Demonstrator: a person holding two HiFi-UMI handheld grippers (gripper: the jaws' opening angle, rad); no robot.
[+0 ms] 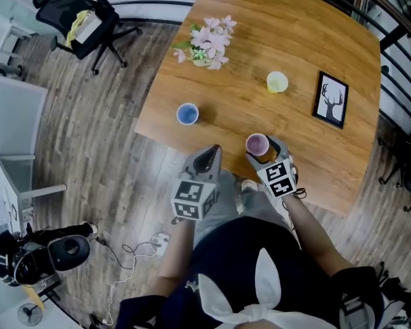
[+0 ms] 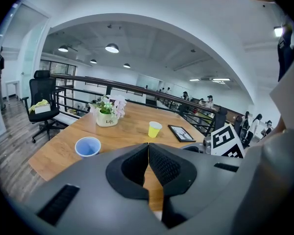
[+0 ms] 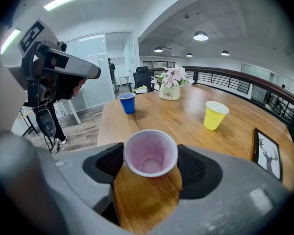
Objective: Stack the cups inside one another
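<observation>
The wooden table (image 1: 315, 40) carries everything the task needs, with three cups standing upright and well apart on it. The right gripper (image 3: 150, 161) is the working tool. Its jaws stand wide on either side of the pink cup (image 3: 150, 153), which sits near the table's front edge. The pads lie right against the rim but show no squeeze, since the rim is round and undented, so I judge this a grasp about to be made, not one in place. The left gripper (image 2: 148, 168) is clenched on nothing, its jaws meeting, and it hangs just off the table's near edge. The step in hand looks like taking the pink cup. To do it well, close gently and only until the thin wall is caught, gripping below the rim so the mouth is not crushed. Then lift straight up before moving across. The blue cup (image 1: 187, 114) to the left is the nearer target and the yellow cup (image 1: 277, 82) stands farther back. Either way, bring the pink cup over the chosen mouth upright and centred, then lower it squarely. A tilted entry could catch a rim and tip the light standing cup.
</observation>
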